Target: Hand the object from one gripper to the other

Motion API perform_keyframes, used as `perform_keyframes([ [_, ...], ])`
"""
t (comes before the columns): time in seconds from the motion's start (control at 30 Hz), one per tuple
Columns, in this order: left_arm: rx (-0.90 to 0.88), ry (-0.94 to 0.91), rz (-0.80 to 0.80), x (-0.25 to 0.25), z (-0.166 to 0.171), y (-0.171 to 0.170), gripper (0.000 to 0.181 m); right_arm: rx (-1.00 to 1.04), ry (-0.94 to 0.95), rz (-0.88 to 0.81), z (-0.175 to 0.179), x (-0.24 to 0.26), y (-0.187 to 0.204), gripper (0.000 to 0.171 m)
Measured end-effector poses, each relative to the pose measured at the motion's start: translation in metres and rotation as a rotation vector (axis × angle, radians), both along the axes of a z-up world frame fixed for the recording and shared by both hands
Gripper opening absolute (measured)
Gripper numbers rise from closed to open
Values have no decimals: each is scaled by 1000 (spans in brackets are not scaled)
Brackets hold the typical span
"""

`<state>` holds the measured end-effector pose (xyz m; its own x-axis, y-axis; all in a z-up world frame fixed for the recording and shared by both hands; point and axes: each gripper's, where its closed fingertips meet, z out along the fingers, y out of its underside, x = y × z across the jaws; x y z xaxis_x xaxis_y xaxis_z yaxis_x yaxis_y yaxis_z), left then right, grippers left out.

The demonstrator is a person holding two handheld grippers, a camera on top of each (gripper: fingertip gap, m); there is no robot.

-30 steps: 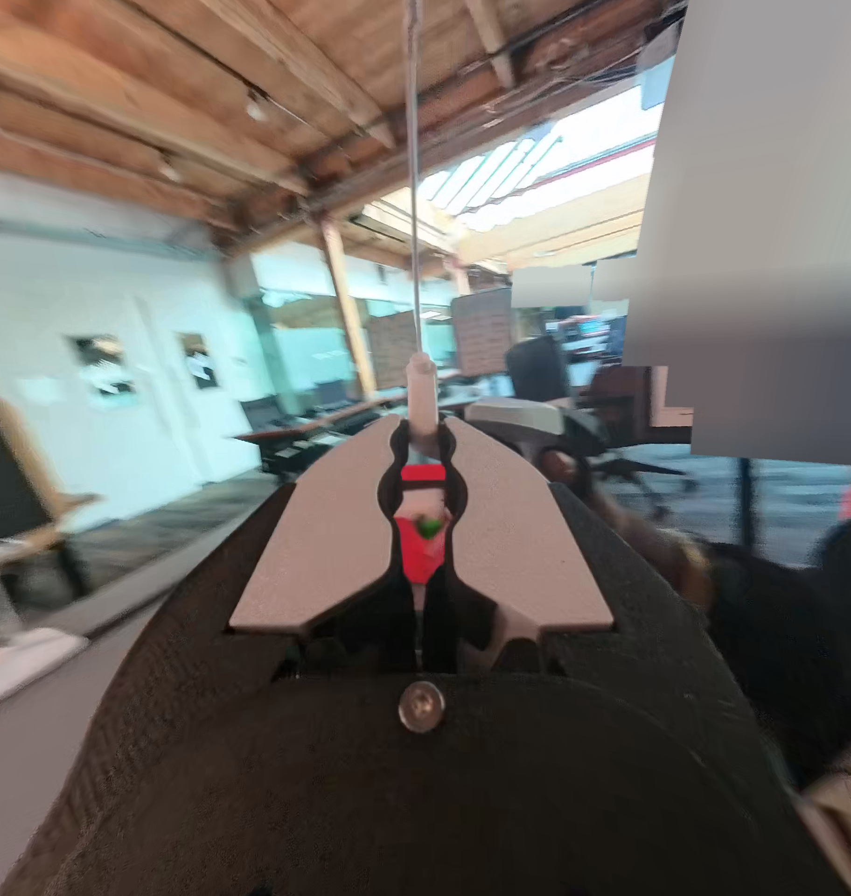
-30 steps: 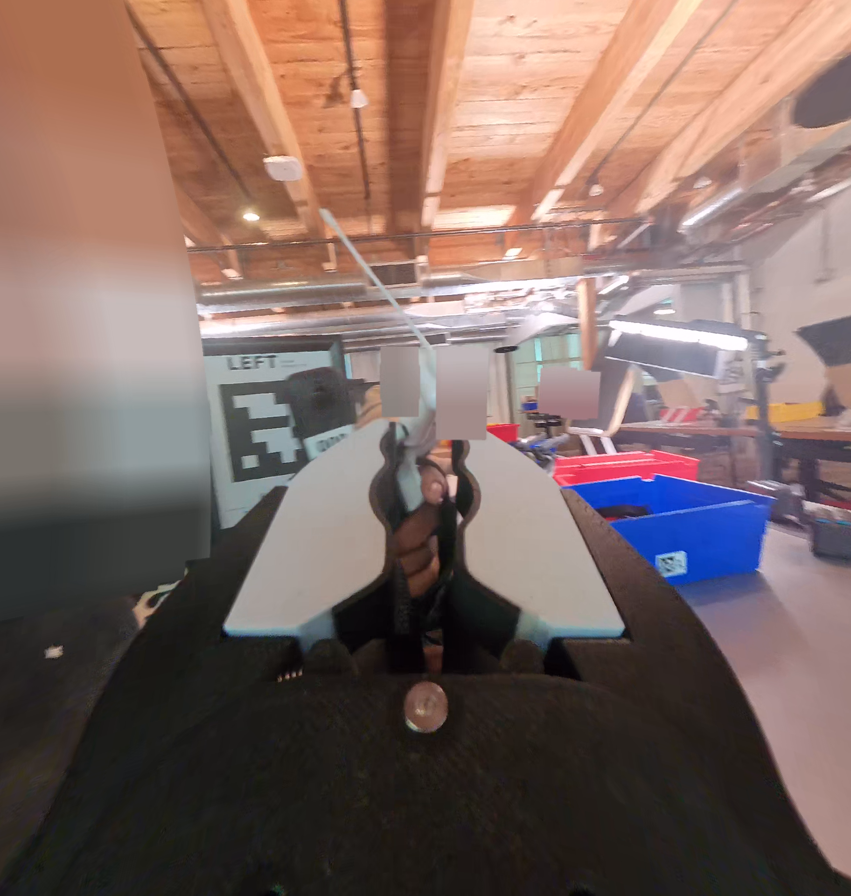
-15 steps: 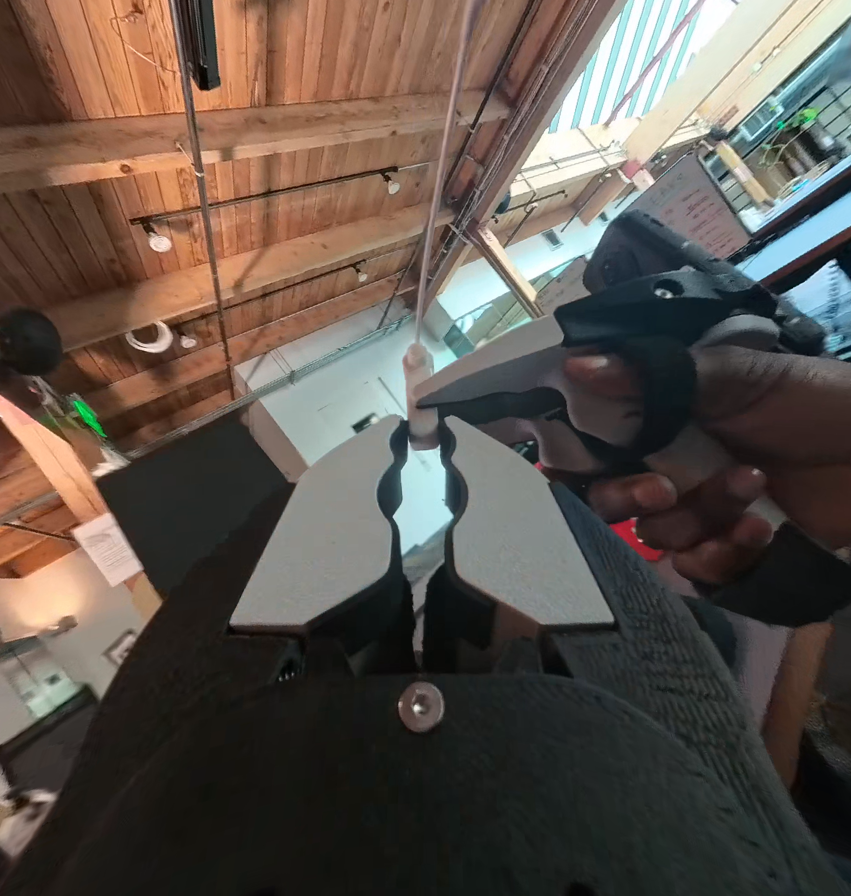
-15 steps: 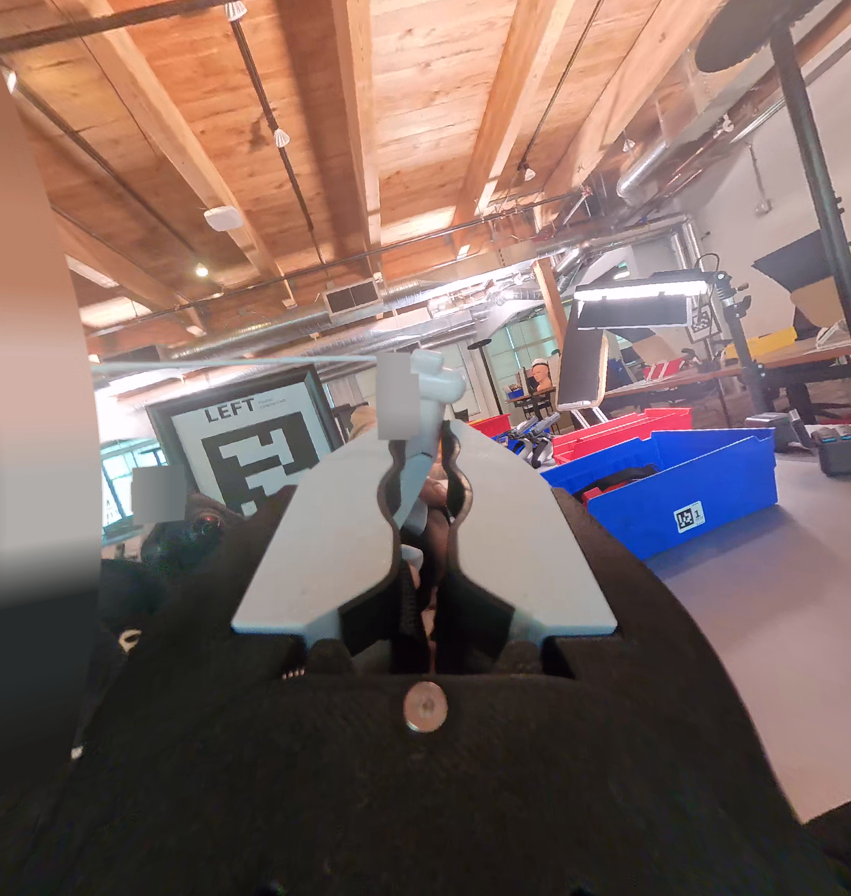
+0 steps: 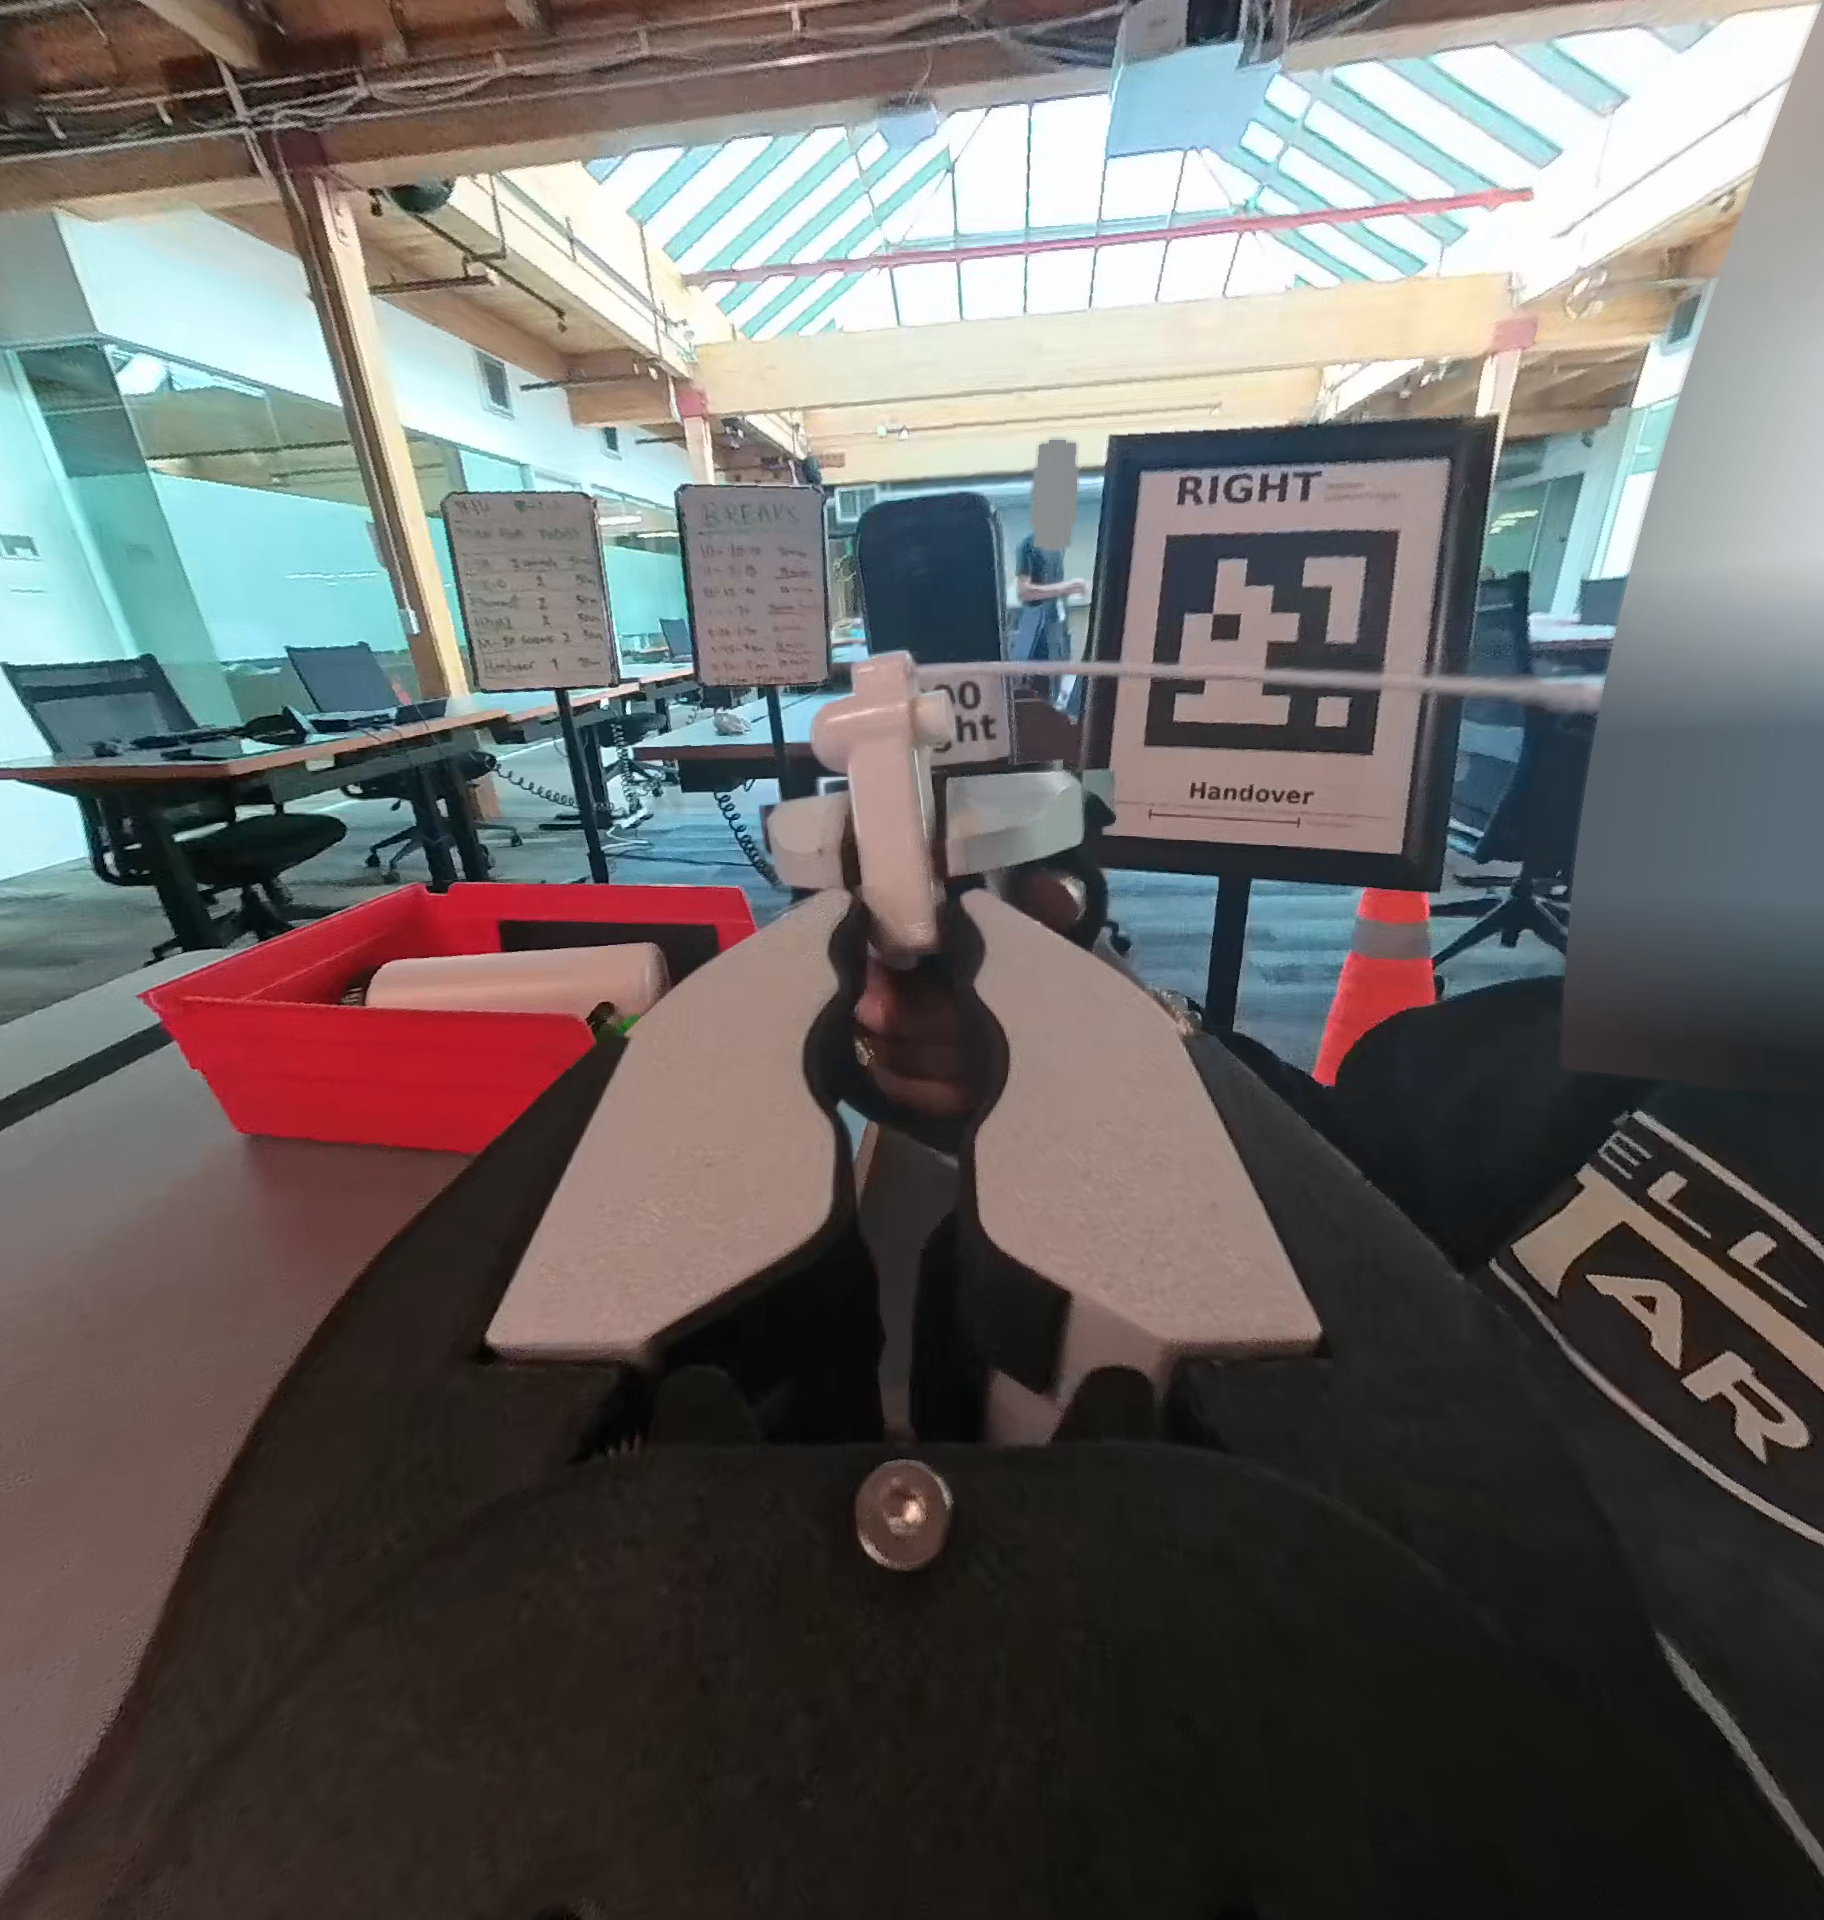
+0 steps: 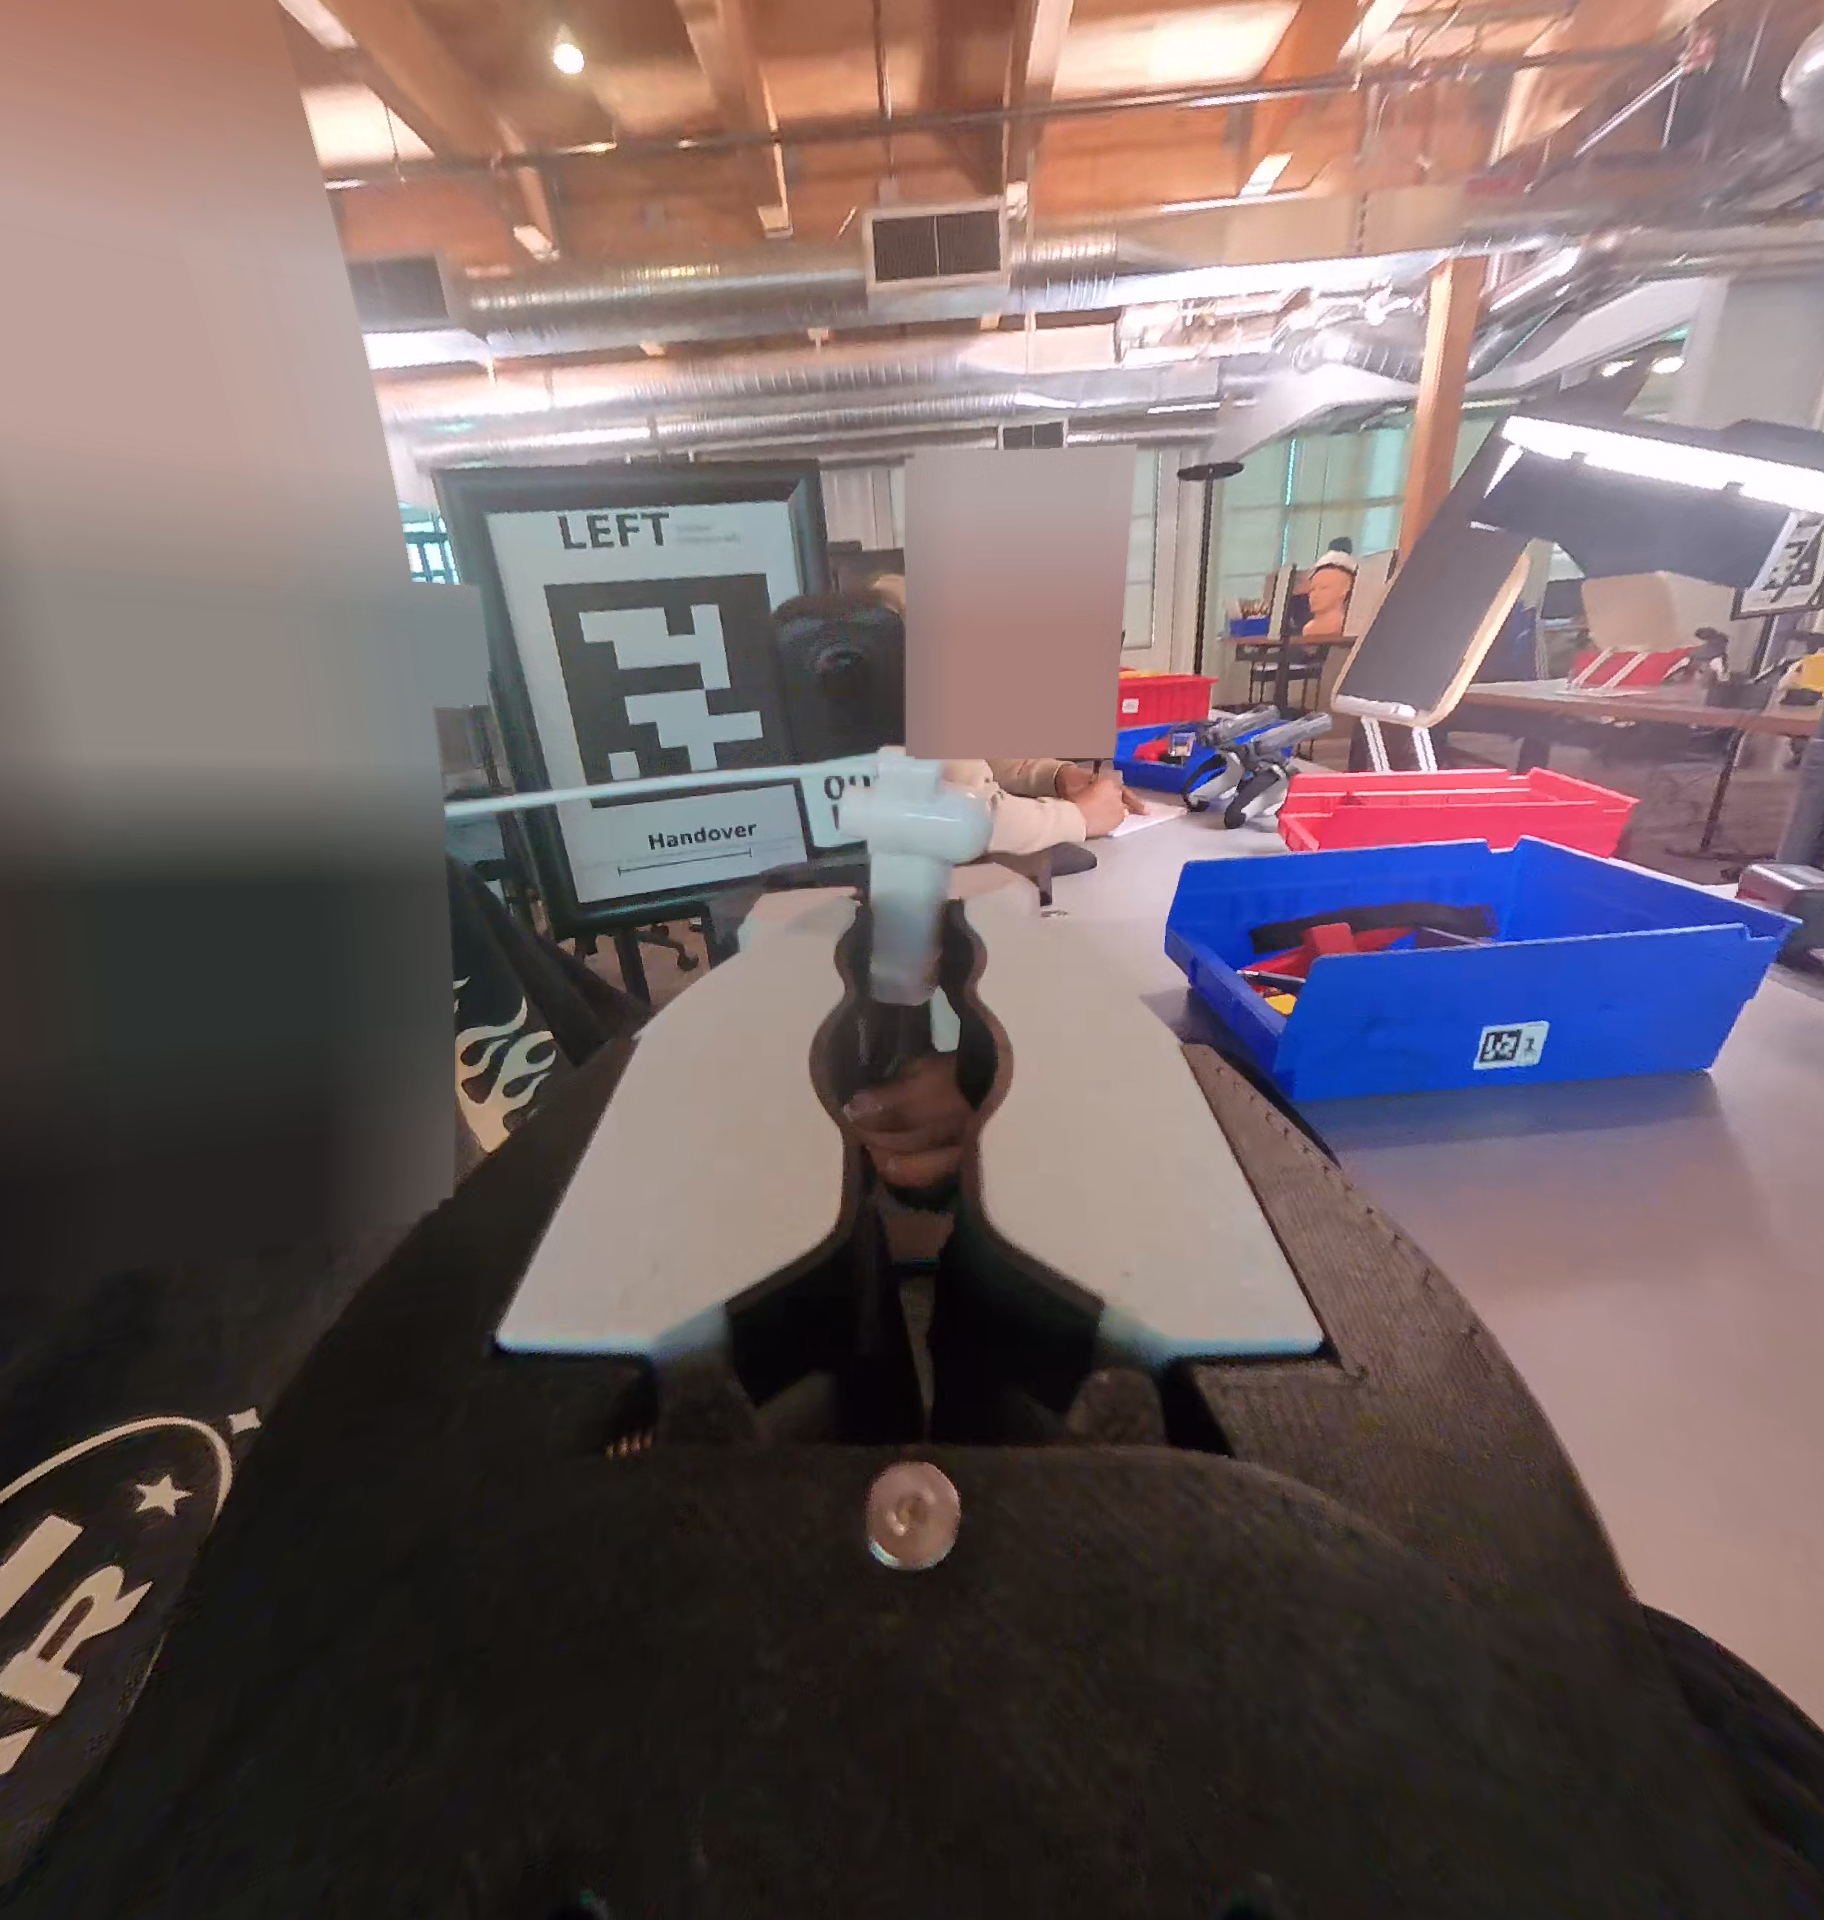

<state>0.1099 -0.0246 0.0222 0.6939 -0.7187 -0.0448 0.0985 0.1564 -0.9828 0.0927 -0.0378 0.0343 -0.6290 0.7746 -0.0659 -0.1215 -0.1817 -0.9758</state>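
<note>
The object is a white plastic handle with a cross-shaped top [image 5: 887,790] and a long thin white rod [image 5: 1251,681] that sticks out sideways. My left gripper [image 5: 903,914] is shut on the handle's lower stem. My right gripper [image 6: 903,925] faces it and is shut on the same handle [image 6: 913,831], with the rod [image 6: 627,795] running off to the left. The right gripper's pale fingertips [image 5: 1022,816] show just behind the handle in the left wrist view. The hand holding each gripper shows through the finger gap.
A red bin [image 5: 295,1049] holding a white cylinder stands on the table at the left. A blue bin [image 6: 1407,1029] and a red bin [image 6: 1448,810] stand on the grey table [image 6: 1614,1299]. Framed marker signs [image 5: 1272,644] [image 6: 659,675] stand behind. An orange cone [image 5: 1375,977] stands on the floor. My two grippers' fingertips are within a few centimetres of each other.
Both grippers have tilted down from pointing at the ceiling to level. The rod has swung from upright to sideways. Both grippers now face each other on the handle.
</note>
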Motion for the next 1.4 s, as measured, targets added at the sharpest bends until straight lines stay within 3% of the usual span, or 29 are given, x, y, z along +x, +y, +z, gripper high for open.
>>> perform_keyframes([
  [0.33, -5, -17, -12, -1, 0, 1, 14, 44, 80, -108, 10, 2, 3, 14],
  [0.63, -3, 13, -38, 1, -1, -4, 16, 108, 16, -57, -1, 3, -4, 13],
  [1.13, -11, 5, -44, -2, -1, -3, 13, 214, 72, -204, 3, 2, 4, 32],
  [1.4, -14, 39, -49, 3, -6, -2, 13, 229, 110, -183, 5, 7, 1, 25],
])
